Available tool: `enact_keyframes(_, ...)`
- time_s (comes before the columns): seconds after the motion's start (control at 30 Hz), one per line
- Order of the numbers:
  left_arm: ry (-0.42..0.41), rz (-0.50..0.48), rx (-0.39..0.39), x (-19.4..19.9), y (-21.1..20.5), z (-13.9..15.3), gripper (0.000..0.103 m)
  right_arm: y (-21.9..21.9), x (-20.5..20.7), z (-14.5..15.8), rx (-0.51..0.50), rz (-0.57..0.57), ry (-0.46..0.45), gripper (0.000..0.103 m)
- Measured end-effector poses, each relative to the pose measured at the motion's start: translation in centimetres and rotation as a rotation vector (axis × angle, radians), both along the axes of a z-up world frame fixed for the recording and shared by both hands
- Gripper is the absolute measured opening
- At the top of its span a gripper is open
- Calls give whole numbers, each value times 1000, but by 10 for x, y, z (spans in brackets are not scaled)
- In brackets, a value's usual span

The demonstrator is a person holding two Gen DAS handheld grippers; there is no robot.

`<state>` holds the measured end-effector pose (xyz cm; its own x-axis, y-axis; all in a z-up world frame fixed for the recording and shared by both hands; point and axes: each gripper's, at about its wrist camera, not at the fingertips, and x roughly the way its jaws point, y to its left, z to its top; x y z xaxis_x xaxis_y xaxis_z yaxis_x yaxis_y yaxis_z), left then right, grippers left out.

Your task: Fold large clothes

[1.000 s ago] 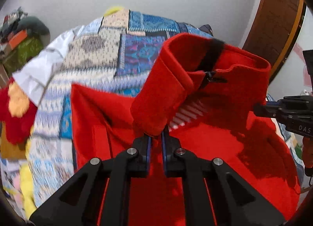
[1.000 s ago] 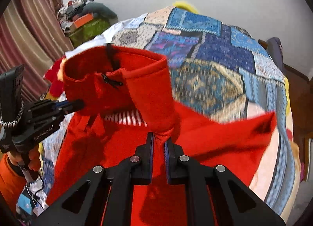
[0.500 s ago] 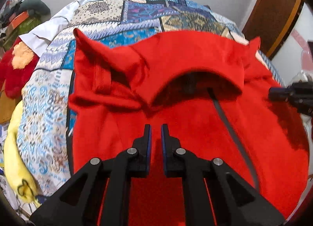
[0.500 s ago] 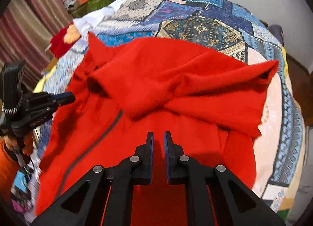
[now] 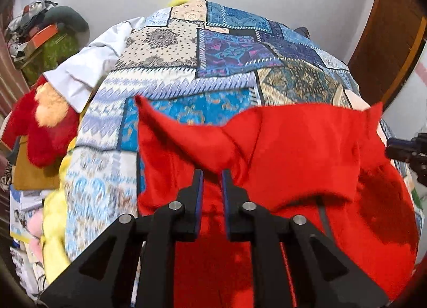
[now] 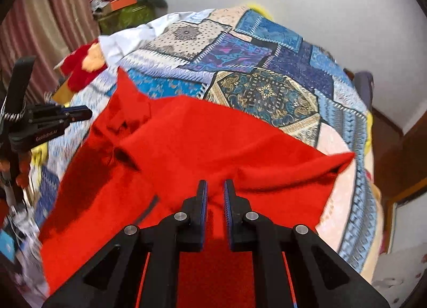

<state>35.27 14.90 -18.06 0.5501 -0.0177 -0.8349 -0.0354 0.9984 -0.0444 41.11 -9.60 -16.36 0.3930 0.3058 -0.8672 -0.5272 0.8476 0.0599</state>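
- Fuzzy red fleece [image 5: 293,148], creased, folded over itself on a patchwork quilt [image 5: 226,49].
- Left tongs [image 5: 212,174] just parted, empty, above its near fold.
- Right tongs [image 6: 214,185] closed, empty.

Each view is taken from just behind its own black two-finger tongs, angled steeply down and close over the red fleece garment [image 5: 293,153] on the blue patchwork bedspread [image 5: 226,49]. Both are shared, seen from opposite sides.

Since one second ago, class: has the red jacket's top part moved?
Yes. The red jacket top, earlier held up against the wall, has dropped forward and lies folded over its body, below the patchwork bedspread's far patches.
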Motion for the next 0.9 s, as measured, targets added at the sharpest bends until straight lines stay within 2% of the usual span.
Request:
enact_keyframes(0.03, 0, -10, -6, 8, -3, -1, 20, 3, 10, -4, 10, -6, 21, 8)
enact_keyframes(0.1, 2, -32, -26, 19, -9, -6, 39, 13, 27, -16, 16, -10, 59, 8)
enact_keyframes(0.17, 15, -55, -56, 27, -20, -20, 51, 24, 37, -34, -3, 2, 102, 8)
enact_keyframes(0.2, 34, -70, -62, 31, -28, -31, 54, 29, 40, -45, -23, 10, 119, 8)
enact_keyframes(0.27, 89, -102, -47, 36, -42, -57, 55, 40, 43, -74, -122, 29, 139, 8)
enact_keyframes(0.3, 116, -117, -36, 36, -47, -69, 56, 42, 42, -89, -183, 35, 128, 8)
enact_keyframes(0.37, 186, -158, 8, 31, -61, -98, 59, 40, 32, -94, -189, 68, 63, 8)
enact_keyframes(0.43, 122, -165, 79, 18, -67, -102, 70, 41, 21, -92, -259, 98, -9, 8)
enact_keyframes(0.47, 124, -182, 124, 11, -71, -104, 71, 41, 18, -91, -298, 97, -41, 8)
enact_keyframes(0.5, 117, -186, 136, 6, -72, -105, 71, 41, 13, -94, -372, 90, -80, 8)
enact_keyframes(0.57, 115, -167, 112, -1, -67, -106, 71, 38, 6, -95, -389, 106, -107, 8)
enact_keyframes(0.73, 182, -73, -95, -9, -37, -112, 74, 27, 1, -92, -396, 65, -96, 8)
enact_keyframes(0.77, 190, -61, -107, -12, -36, -113, 77, 24, 2, -91, -394, 55, -90, 8)
enact_keyframes(0.9, 182, -46, -98, -30, -31, -113, 77, 8, -4, -92, -400, 28, -75, 8)
